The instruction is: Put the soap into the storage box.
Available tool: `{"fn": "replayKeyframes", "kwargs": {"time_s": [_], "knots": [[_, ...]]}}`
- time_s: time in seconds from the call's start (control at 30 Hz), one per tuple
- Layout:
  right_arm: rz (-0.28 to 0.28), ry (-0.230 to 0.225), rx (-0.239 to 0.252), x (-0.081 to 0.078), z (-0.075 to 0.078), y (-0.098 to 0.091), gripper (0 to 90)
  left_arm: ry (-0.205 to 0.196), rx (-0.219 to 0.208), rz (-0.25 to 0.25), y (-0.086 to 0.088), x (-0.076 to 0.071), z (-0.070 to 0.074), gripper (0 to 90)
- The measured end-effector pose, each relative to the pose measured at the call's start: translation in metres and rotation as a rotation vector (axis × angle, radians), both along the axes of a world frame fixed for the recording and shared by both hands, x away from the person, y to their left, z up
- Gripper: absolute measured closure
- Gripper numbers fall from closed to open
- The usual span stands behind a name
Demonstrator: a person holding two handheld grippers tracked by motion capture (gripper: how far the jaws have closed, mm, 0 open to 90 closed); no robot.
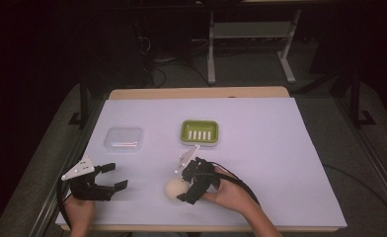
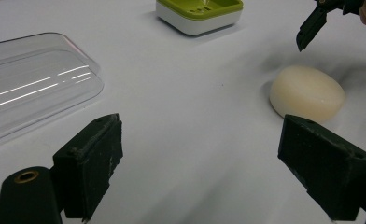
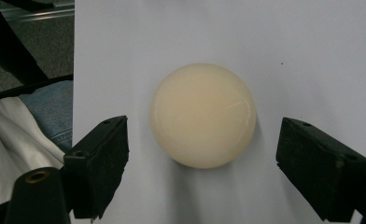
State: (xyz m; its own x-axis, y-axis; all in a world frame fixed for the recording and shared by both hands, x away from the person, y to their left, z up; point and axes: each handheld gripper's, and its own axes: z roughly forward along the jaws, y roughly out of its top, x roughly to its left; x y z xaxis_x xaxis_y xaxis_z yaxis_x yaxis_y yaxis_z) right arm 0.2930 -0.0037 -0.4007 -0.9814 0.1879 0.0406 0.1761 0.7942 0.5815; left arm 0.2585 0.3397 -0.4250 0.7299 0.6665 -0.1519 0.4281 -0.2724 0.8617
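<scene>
The soap (image 3: 202, 115), a smooth, rounded cream bar, lies on the white sheet (image 1: 280, 148) between the right gripper (image 3: 202, 163)'s 2 spread jaws, touching neither; its near edge is partly hidden in the high view. The left gripper (image 2: 214, 163), jaws also spread, sits apart, the clear lid (image 2: 27, 84) cut off beside it, the green dish (image 2: 199, 14) beyond.
</scene>
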Motion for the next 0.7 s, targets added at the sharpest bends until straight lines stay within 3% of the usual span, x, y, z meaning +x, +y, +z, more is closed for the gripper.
{"fn": "replayKeyframes", "kwargs": {"time_s": [0.23, 0.7], "knots": [[0.011, -0.018, -0.021, 0.001, -0.005, 0.01, 15.9, -0.001, -0.003, 0.002, 0.0, 0.0, 0.0, 13.3], [0.013, -0.003, -0.061, 0.005, -0.015, 0.023, 15.6, -0.002, -0.002, 0.002, 0.0, 0.0, 0.0, 13.3]]}}
